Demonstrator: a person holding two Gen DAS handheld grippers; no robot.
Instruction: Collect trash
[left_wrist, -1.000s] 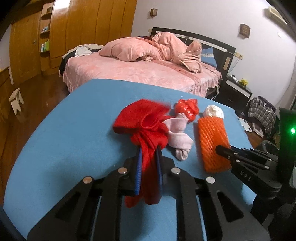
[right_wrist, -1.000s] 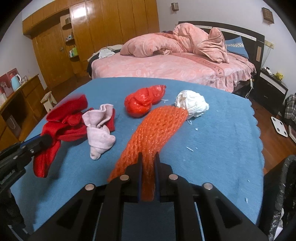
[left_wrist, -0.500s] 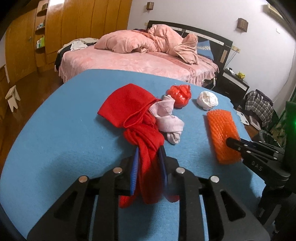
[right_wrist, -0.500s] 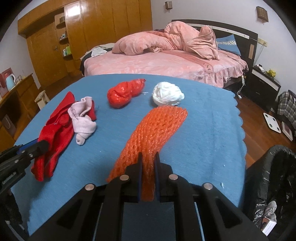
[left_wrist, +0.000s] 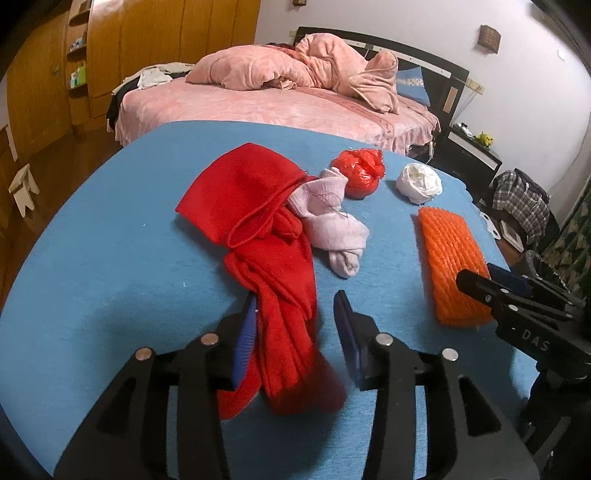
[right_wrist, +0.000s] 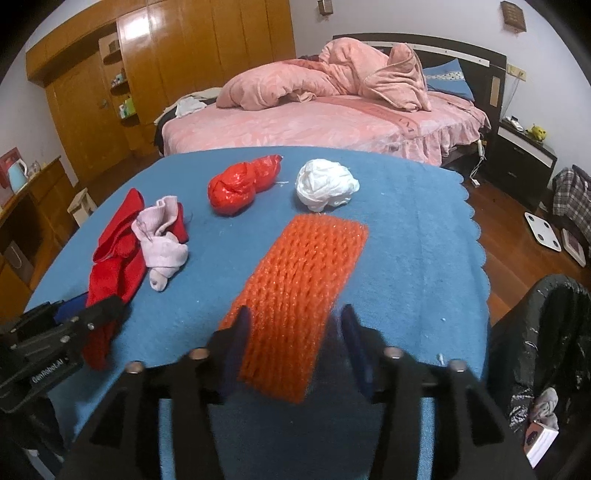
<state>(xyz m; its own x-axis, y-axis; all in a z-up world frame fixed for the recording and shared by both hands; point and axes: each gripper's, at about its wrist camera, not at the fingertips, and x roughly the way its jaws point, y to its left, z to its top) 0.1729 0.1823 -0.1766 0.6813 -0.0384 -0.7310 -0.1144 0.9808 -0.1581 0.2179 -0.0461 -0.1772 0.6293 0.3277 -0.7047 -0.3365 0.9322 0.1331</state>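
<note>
The blue table cover (right_wrist: 406, 229) serves as the landmark; everything named lies on it or beside it. The left gripper (left_wrist: 295, 314) has just been opening, its jaws now apart with the red cloth (left_wrist: 266, 236) lying loose between them, touching the left pad but clear of the right one; the cloth sprawls over the cover's near-left part. A pale pink sock (left_wrist: 332, 229) rests against the cloth's right side. The right gripper (right_wrist: 291, 325) has likewise just been opening, its jaws spread wider than the orange foam net (right_wrist: 303, 280) between them, so nothing is pinched; the net lies flat toward the cover's near edge. Beyond the net, toward the cover's far side, sit a crumpled red plastic bag (right_wrist: 240, 184) and, to its right, a white wad of plastic (right_wrist: 325, 184), apart from each other. Off the cover's right edge stands a bin lined with a black bag (right_wrist: 546, 332).
</note>
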